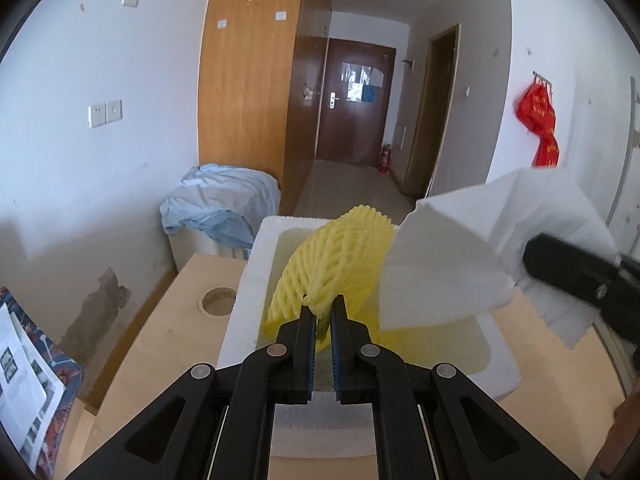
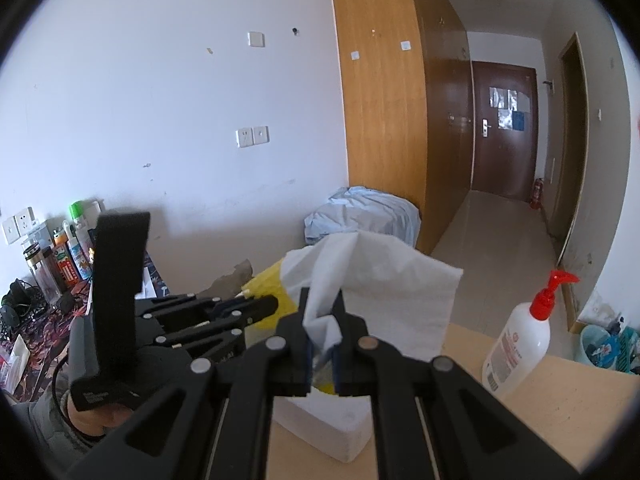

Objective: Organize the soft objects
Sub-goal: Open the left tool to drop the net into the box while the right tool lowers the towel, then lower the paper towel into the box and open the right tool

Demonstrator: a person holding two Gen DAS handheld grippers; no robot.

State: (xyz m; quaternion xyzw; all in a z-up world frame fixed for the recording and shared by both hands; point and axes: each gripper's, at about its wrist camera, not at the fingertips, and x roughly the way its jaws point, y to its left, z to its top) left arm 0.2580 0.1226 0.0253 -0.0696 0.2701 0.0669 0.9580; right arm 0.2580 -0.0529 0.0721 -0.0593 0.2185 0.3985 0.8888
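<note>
Both tools gripping, over the foam box.
Your left tool (image 1: 323,312) is pinching the yellow foam net (image 1: 340,256) above the box (image 1: 248,292); your right tool (image 2: 322,312) is clamping the white cloth (image 2: 384,280) beside it.

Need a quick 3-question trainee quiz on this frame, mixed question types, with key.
1. True or false: the left gripper is shut on the yellow foam net.
2. What does the right gripper hold? A) pump bottle B) white tissue C) blue cloth
3. Fill in: the net hangs over the white ____ box.

Key: 1 true. 2 B, the white tissue; the pump bottle stands untouched on the wooden table. 3 foam.
</note>
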